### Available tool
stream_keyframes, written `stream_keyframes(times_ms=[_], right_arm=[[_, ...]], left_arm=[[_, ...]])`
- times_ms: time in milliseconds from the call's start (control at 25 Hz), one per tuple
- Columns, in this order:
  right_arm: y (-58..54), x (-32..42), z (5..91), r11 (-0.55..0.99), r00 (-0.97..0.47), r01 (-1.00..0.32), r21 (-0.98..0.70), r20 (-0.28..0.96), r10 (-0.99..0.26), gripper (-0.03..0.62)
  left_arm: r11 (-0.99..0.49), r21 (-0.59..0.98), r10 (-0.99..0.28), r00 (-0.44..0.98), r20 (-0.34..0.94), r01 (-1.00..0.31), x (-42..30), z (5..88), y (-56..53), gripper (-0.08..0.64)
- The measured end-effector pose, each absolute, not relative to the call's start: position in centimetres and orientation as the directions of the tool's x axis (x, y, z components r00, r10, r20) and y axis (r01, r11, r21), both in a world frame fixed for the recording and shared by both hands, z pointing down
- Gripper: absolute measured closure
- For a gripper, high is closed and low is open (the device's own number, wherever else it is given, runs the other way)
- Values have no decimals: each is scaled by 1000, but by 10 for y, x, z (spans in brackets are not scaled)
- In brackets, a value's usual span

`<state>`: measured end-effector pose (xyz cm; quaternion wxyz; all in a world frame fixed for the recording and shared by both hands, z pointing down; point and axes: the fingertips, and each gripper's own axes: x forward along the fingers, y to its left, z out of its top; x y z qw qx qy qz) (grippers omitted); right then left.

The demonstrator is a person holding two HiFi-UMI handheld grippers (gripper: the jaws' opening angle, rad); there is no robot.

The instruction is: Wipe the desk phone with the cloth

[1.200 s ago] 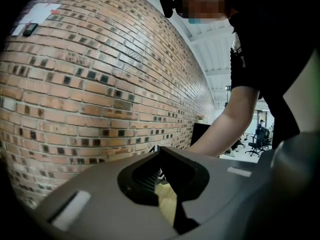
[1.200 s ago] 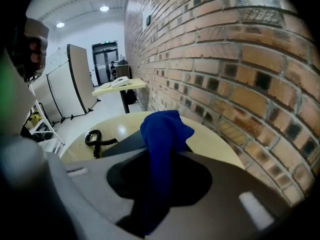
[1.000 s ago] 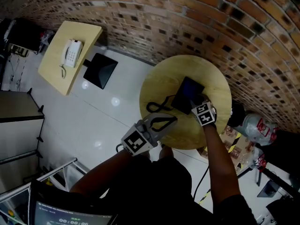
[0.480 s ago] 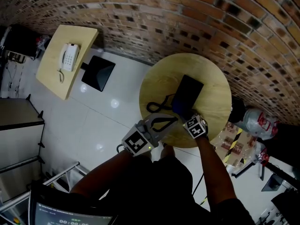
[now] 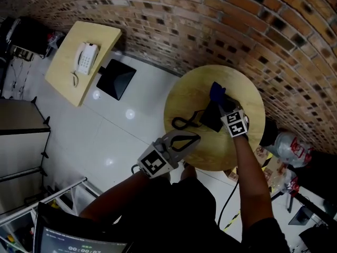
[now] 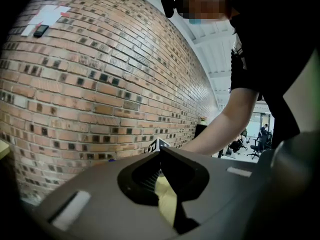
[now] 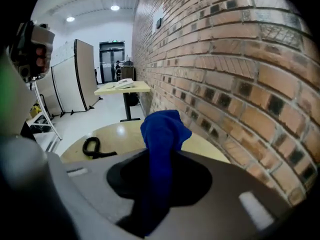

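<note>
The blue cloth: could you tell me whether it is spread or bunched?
Bunched: the blue cloth stands crumpled, pinched by the right gripper.

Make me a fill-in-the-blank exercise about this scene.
The right gripper is shut on a ____ cloth. The black desk phone lies on a ____ wooden table. The far rectangular table carries a ____ phone.
Missing words: blue; round; white.
</note>
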<state>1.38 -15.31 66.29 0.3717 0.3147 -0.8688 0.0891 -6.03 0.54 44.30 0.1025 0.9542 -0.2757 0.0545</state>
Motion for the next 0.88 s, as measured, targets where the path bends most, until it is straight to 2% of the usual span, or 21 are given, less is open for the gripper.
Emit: stream_keyframes(times_ms=[200, 480, 880], right_arm=[[-170, 4, 672, 818, -506, -559, 136, 725, -467, 502], [-115, -15, 695, 881, -516, -454, 135, 765, -384, 502], [-20, -46, 732, 925, -544, -380, 15, 805, -236, 502]], left_arm=[[-802, 174, -545, 820, 174, -571, -76, 449, 8, 559], [-801, 177, -547, 819, 173, -573, -78, 450, 8, 558], [-822, 183, -512, 841, 176, -539, -66, 450, 7, 558]])
